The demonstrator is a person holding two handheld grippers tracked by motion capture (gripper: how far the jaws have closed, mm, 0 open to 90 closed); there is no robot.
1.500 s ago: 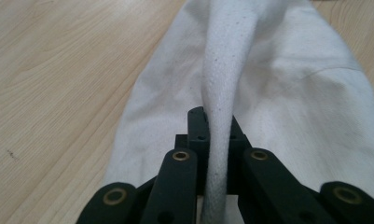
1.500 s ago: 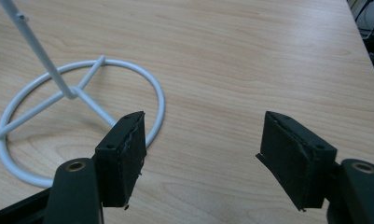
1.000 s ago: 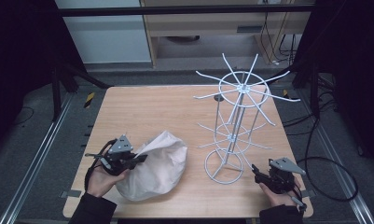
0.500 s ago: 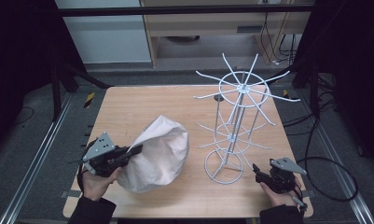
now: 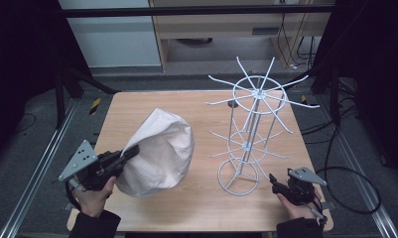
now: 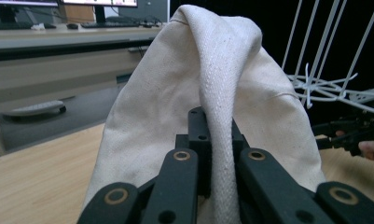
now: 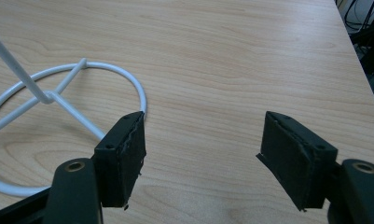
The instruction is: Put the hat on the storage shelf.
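A cream cloth bag [image 5: 159, 151] stands bulged up on the wooden table [image 5: 196, 106], lifted at its near left side. My left gripper [image 5: 128, 152] is shut on a thick fold of the bag [image 6: 220, 140], which runs up between the two black jaws in the left gripper view. A white wire display rack [image 5: 253, 129] with spreading arms stands to the right of the bag. My right gripper [image 5: 275, 182] rests open near the table's front right corner, just right of the rack's ring base [image 7: 58, 100], with nothing between its pads [image 7: 124, 154].
The rack's wire arms [image 6: 324, 86] reach out at bag-top height to the right of the bag. Beyond the table are a desk with a keyboard [image 6: 33, 108] and dark frame posts. Bare tabletop lies at the far left and front centre.
My left gripper has moved up and toward the left front edge, pulling the bag's edge with it, so the bag now stands taller and fuller. The right gripper has stayed put.
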